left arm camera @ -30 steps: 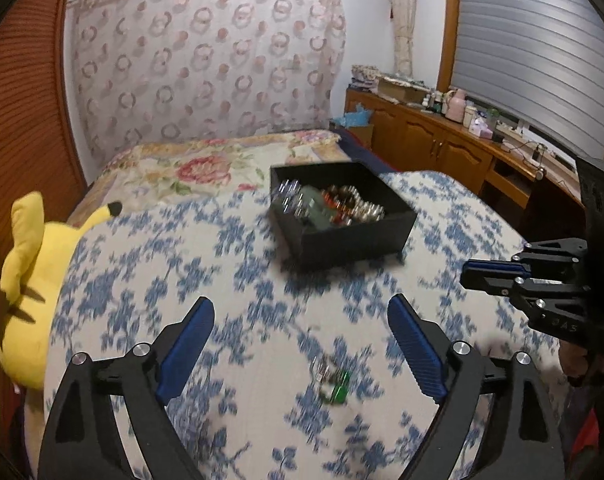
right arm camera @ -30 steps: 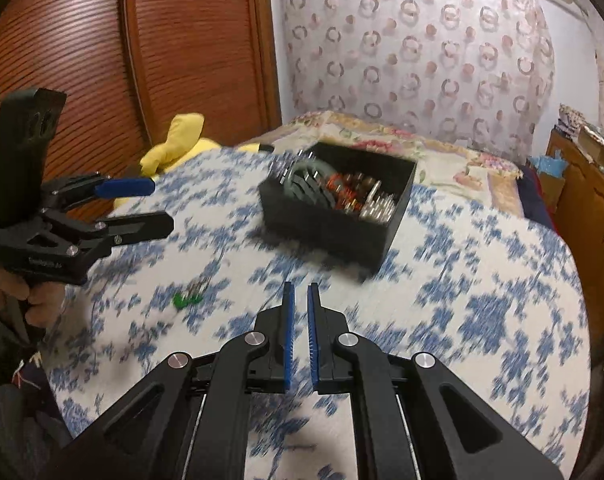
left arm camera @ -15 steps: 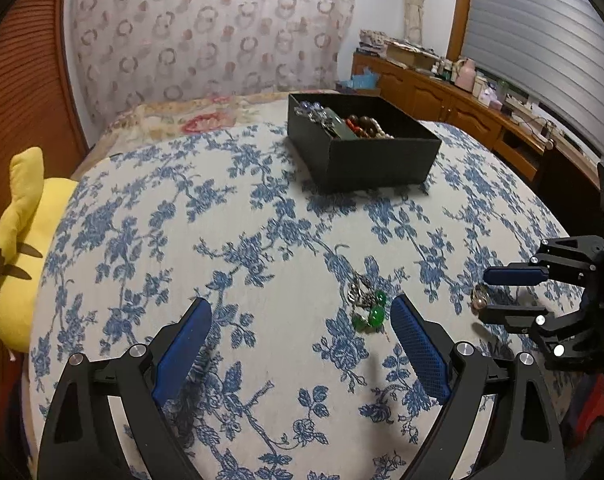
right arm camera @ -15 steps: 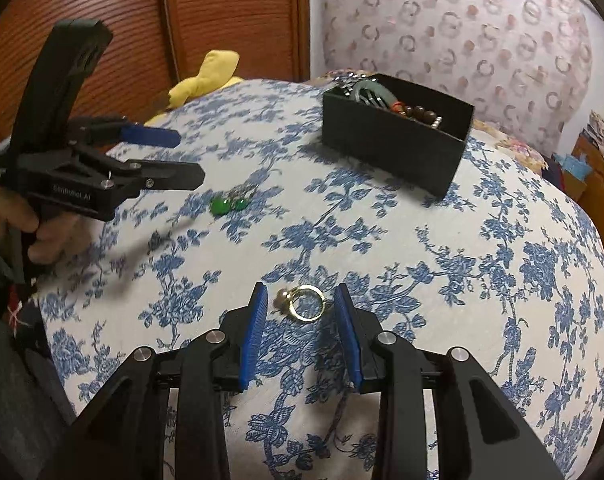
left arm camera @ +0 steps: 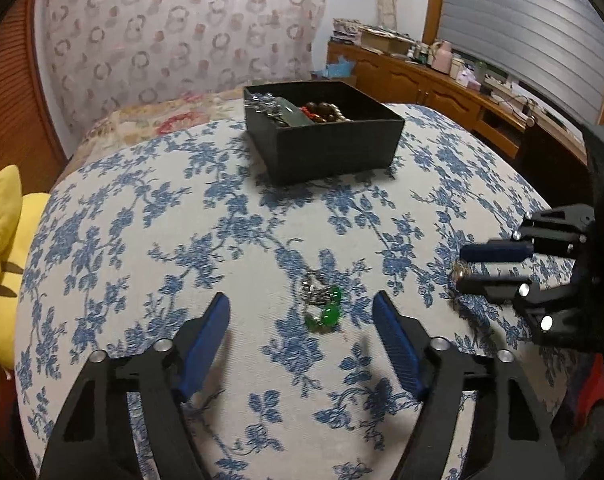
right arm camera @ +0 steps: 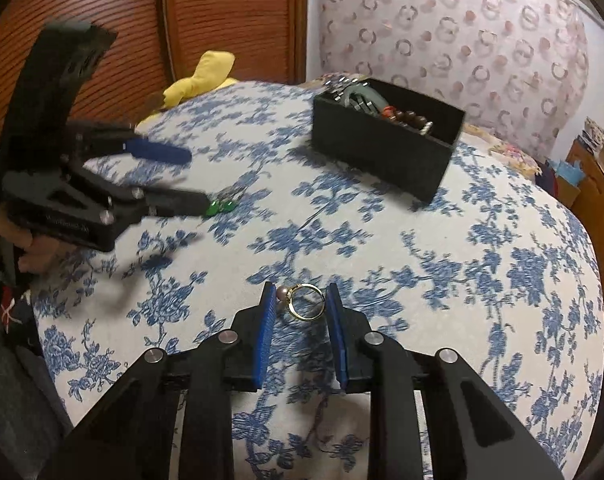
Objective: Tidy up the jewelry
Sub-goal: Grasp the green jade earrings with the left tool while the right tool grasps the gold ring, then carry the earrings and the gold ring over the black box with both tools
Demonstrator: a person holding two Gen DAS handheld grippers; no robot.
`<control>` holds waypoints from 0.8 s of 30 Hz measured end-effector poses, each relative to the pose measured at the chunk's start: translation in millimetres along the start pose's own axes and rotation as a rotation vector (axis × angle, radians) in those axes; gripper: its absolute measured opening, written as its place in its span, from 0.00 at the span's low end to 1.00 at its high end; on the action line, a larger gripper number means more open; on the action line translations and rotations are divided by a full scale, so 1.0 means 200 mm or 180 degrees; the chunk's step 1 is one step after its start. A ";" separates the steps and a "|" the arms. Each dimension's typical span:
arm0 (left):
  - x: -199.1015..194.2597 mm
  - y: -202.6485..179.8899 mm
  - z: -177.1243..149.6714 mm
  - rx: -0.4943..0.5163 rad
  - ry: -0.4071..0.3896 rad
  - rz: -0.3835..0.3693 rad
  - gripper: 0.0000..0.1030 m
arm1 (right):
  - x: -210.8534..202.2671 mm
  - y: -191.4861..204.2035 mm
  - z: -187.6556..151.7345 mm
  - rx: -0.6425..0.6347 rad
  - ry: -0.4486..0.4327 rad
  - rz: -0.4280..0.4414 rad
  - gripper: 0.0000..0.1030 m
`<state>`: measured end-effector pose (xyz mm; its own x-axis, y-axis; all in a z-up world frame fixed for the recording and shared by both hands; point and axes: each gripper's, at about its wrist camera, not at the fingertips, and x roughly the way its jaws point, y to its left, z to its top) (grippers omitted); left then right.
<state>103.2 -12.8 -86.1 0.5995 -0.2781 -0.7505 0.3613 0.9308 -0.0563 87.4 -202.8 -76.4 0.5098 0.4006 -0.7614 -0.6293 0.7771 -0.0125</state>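
Note:
A pair of green earrings (left arm camera: 322, 310) lies on the blue-flowered cloth (left arm camera: 162, 208), between the fingers of my left gripper (left arm camera: 300, 308). Its jaws are closing and the pads stand clear of the earrings. A gold ring with a pearl (right arm camera: 306, 302) lies between the blue pads of my right gripper (right arm camera: 300, 296). Those jaws are closing too, with the pads very near the ring but not visibly pressing on it. The black box (left arm camera: 334, 156) of bracelets and beads sits farther back. From the right wrist I see the left gripper (right arm camera: 200, 178) over the earrings (right arm camera: 218, 208).
A yellow plush toy (left arm camera: 2, 248) lies at the cloth's left edge. A wooden sideboard (left arm camera: 442, 88) with clutter runs along the right wall under a shutter. A brown slatted wardrobe (right arm camera: 222, 12) stands behind the toy. The black box (right arm camera: 378, 152) is an arm's reach ahead.
Both grippers have sunk toward the cloth. The left jaws have narrowed around the green earrings. The right jaws, shut a second ago, opened and now close around the ring.

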 end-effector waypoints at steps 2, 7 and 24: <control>0.02 -0.02 0.01 0.0028 0.0032 -0.0003 0.59 | -0.02 -0.02 0.01 0.0023 -0.0032 -0.0019 0.27; 0.07 -0.05 0.01 0.0093 0.0103 -0.0008 0.38 | -0.04 -0.03 0.01 0.0051 -0.0081 -0.0023 0.27; 0.03 -0.06 0.00 0.0162 -0.0026 0.0006 0.09 | -0.04 -0.03 0.01 0.0053 -0.0116 -0.0002 0.27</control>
<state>103.3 -25.3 -90.2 0.6059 -0.2784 -0.7453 0.3958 0.9181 -0.0212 87.5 -209.1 -68.3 0.5315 0.4172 -0.7372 -0.6192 0.7853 -0.0020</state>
